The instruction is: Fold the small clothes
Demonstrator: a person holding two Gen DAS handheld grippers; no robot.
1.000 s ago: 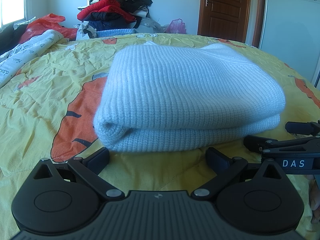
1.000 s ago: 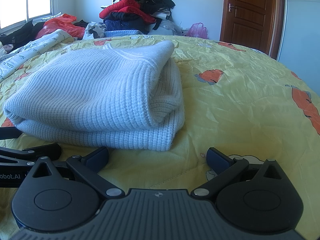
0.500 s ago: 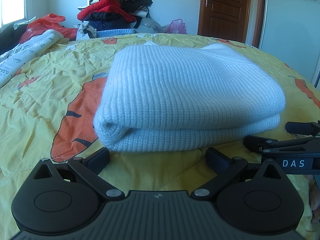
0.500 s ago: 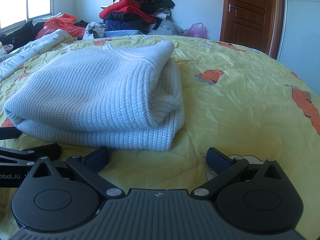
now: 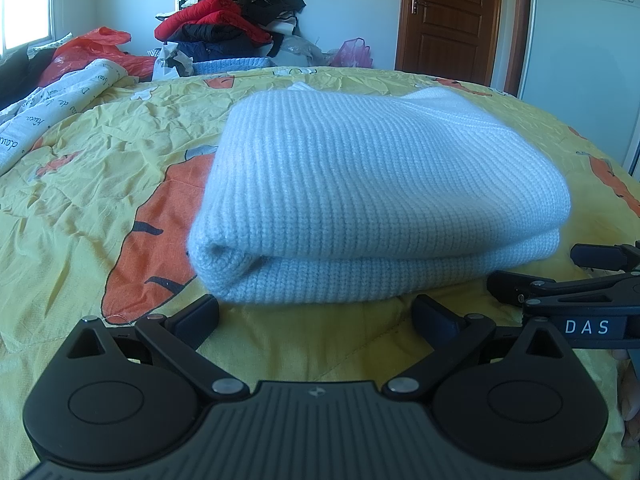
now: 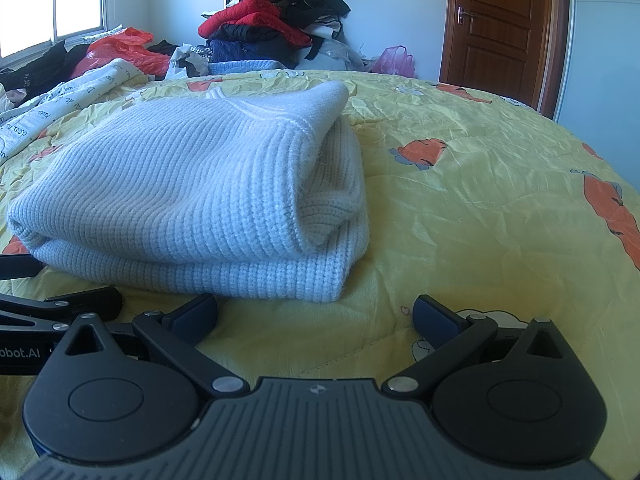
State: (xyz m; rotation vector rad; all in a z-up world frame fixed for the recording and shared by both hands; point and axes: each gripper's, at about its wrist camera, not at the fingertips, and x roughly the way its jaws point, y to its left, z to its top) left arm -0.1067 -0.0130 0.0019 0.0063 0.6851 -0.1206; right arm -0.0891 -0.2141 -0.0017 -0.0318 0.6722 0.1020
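A pale blue knitted sweater (image 5: 360, 192) lies folded in a thick stack on the yellow bedspread (image 5: 100, 184); it also shows in the right wrist view (image 6: 192, 192). My left gripper (image 5: 316, 314) is open and empty, just short of the sweater's near edge. My right gripper (image 6: 316, 314) is open and empty, in front of the sweater's near right corner. The right gripper's fingers (image 5: 560, 276) show at the right of the left wrist view, and the left gripper's fingers (image 6: 60, 304) at the left of the right wrist view.
A pile of dark and red clothes (image 5: 232, 20) sits at the far end of the bed. A white printed quilt (image 5: 48, 116) and a red plastic bag (image 5: 96, 48) lie at the far left. A brown door (image 6: 500, 28) stands behind on the right.
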